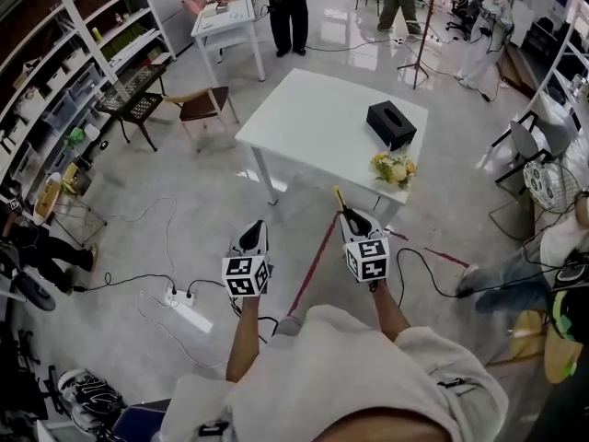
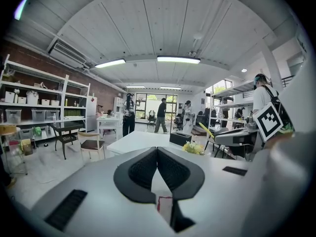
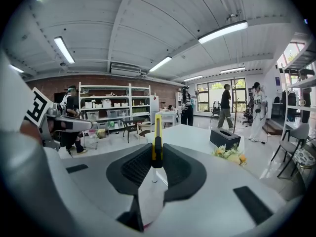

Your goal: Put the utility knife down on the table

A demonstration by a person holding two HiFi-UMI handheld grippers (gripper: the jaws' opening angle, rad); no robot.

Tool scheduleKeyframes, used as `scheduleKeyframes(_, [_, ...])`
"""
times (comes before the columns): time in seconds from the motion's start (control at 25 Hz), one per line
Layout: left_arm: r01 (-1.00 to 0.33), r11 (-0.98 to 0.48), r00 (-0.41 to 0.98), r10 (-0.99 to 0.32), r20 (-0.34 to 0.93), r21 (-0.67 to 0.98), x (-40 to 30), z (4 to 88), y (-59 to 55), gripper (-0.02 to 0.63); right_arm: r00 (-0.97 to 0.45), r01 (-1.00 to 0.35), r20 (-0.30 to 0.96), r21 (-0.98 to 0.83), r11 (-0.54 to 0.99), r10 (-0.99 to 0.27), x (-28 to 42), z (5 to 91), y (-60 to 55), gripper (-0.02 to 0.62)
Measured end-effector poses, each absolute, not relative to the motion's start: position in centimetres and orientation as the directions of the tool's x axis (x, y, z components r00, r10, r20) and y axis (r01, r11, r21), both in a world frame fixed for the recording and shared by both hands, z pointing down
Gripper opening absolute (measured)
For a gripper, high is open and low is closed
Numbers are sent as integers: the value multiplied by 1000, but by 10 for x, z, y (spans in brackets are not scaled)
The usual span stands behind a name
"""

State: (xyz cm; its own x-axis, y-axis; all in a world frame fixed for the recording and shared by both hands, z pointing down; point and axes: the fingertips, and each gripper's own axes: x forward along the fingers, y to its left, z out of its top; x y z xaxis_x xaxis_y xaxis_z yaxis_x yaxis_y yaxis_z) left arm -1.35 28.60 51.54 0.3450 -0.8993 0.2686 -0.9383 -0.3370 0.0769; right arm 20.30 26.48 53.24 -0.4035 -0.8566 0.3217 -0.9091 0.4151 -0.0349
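The knife (image 3: 157,143) is yellow and black. The surface (image 1: 313,127) is white, the box (image 1: 391,123) black, the flowers (image 1: 394,168) yellow. The left tongs (image 1: 257,226) and right tongs (image 1: 350,214) are white and black, with black-and-white square markers.

The person wears a loose, pale short-sleeved shirt (image 1: 350,366). The left tool (image 1: 255,233) and right tool (image 1: 355,217) have white shells, black ribbed pads (image 2: 140,169) inside the jaws, and cubes (image 1: 246,275) bearing black-and-white square markers.

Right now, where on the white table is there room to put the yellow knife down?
The white table is bare from its left edge to the black tissue box, a wide free patch. The near right corner is crowded: the box and yellow flowers sit there.
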Motion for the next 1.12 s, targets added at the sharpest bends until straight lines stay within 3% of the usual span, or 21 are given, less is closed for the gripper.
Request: scheduleKeyframes(1.12, [-925,-360,380,-891,250,121,-37,532,126,20,-380,-914,343,4,406,-859,172,539,115,83])
